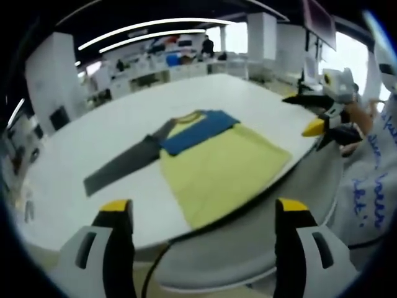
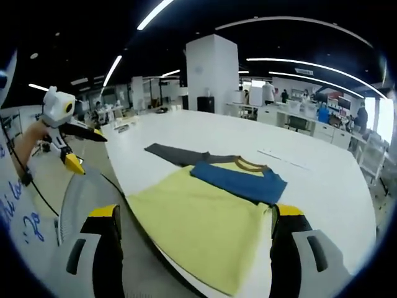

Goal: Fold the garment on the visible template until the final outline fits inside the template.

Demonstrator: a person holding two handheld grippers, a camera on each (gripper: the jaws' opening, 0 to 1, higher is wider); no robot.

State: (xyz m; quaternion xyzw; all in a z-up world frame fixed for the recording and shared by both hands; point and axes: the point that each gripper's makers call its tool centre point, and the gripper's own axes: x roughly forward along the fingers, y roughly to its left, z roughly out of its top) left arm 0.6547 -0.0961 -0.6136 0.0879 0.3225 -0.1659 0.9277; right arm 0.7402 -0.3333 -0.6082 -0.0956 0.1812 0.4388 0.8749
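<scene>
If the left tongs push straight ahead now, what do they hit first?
Probably the near edge of the yellow shirt on the white table; the left tongs are open and apart from it. Depth is uncertain.

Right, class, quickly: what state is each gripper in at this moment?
Left gripper: open, holding nothing, short of the yellow garment.
Right gripper: open, holding nothing, above the garment's near edge.

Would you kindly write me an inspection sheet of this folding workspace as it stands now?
Surface: white round table, garment near its edge.
Job's things: yellow T-shirt with blue sleeve folded across it, lying over a dark grey template that sticks out beyond it.
Clutter: nothing seen near the shirt.
Grippers: left gripper open, off the table; right gripper open, empty.
Cables: black cable below the table edge.
Surroundings: open office, desks, pillar, ceiling strip lights.
</scene>
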